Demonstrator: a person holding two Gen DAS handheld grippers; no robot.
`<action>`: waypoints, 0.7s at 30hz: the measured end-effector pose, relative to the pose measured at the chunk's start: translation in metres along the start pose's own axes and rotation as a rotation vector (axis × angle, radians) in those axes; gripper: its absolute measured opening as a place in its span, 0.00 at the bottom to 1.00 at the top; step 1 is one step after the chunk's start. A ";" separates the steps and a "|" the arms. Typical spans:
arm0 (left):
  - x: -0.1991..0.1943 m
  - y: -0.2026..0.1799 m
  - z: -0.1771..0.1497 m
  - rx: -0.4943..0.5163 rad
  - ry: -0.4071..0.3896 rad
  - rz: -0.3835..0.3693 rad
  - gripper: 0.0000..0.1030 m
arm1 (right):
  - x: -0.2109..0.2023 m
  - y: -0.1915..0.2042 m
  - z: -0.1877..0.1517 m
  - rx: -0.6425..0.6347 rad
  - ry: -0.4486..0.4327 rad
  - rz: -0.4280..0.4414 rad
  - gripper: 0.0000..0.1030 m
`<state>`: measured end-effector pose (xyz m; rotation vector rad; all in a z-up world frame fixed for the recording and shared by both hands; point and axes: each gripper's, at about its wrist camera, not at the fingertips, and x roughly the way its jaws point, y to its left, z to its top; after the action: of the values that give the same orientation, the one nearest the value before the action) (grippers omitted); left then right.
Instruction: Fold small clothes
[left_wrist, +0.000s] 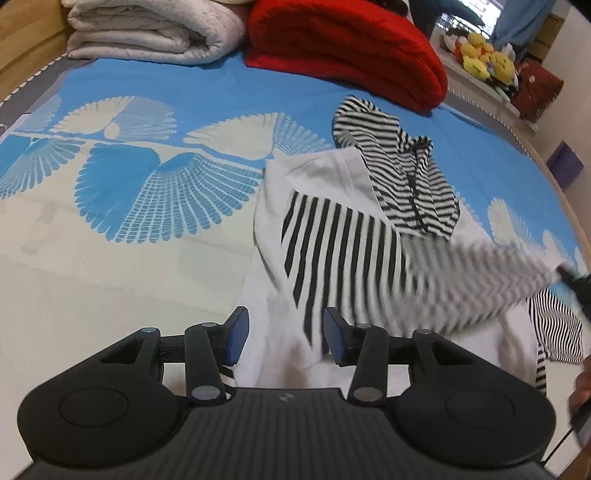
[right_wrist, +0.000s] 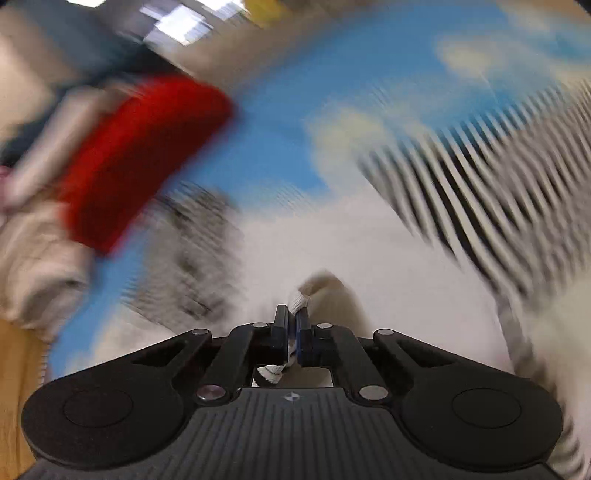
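Note:
A small white hoodie (left_wrist: 332, 229) with black stripes lies on the blue patterned bed sheet (left_wrist: 155, 192), its striped hood at the top. One striped sleeve (left_wrist: 480, 273) is lifted and blurred at the right. My left gripper (left_wrist: 286, 338) is open and empty, low over the hoodie's white lower part. My right gripper (right_wrist: 293, 328) is shut on the hoodie's ribbed white cuff (right_wrist: 300, 300). The right wrist view is heavily motion-blurred; the white and striped cloth (right_wrist: 480, 184) shows ahead of it.
A folded red blanket (left_wrist: 343, 55) and a folded white quilt (left_wrist: 147, 33) lie at the bed's far end. Yellow plush toys (left_wrist: 484, 61) sit on a shelf beyond. The bed's wooden edge (left_wrist: 576, 229) runs along the right.

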<state>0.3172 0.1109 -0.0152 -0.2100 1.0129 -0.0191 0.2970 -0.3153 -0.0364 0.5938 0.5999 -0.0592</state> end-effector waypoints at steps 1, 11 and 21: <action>0.003 -0.003 -0.001 0.009 0.007 0.000 0.47 | -0.010 0.007 0.003 -0.060 -0.058 0.001 0.03; 0.037 -0.025 -0.009 0.063 0.079 -0.040 0.47 | 0.022 -0.048 -0.004 0.048 0.160 -0.350 0.09; 0.086 -0.015 -0.029 0.055 0.259 0.077 0.47 | 0.047 -0.068 -0.017 0.142 0.360 -0.288 0.29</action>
<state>0.3398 0.0819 -0.0991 -0.1195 1.2762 -0.0037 0.3121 -0.3574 -0.1078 0.6575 1.0355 -0.2715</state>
